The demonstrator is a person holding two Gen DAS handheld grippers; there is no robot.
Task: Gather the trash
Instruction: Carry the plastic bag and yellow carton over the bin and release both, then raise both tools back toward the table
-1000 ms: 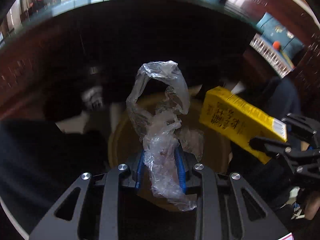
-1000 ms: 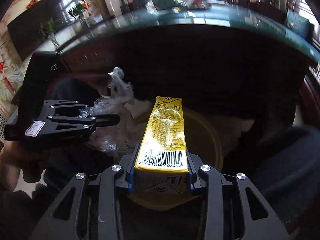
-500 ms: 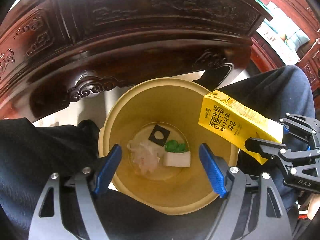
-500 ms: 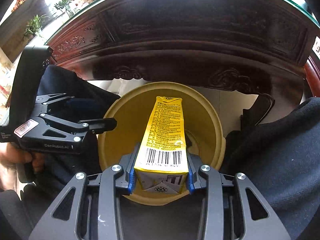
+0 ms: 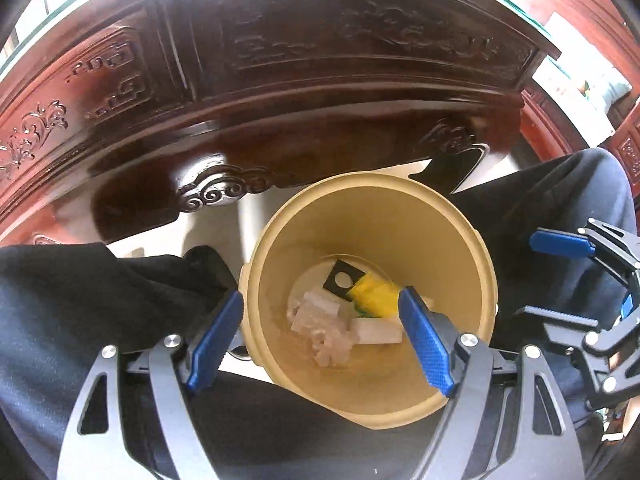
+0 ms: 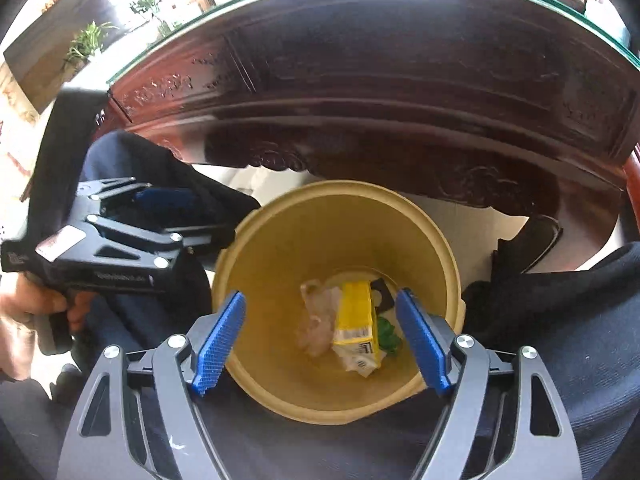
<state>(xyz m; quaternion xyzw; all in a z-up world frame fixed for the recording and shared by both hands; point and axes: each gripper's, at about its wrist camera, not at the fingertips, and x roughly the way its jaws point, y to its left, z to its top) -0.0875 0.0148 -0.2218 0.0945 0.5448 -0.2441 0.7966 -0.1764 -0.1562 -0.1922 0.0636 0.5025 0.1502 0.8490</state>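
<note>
Fingers (image 5: 216,344) of the left gripper (image 5: 320,344) stand spread and empty; the right gripper (image 6: 320,342) has just opened, nothing between its jaws. Both hang above the tan bin (image 6: 436,240), where the crumpled plastic wrap (image 6: 318,320) and, to its right, the yellow carton (image 6: 356,316) lie on the bottom.

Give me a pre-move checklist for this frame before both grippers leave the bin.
1. Left gripper open, nothing between its jaws: ok.
2. Right gripper empty; its jaws have just been opening: ok.
3. Carton lying in the bin: ok.
4. Plastic wrap at the bin bottom beside the carton: ok.
5. Bin upright between the person's legs, nothing hanging over the rim: ok.
6. More trash left on the table: cannot tell, its top is barely in view.
</note>
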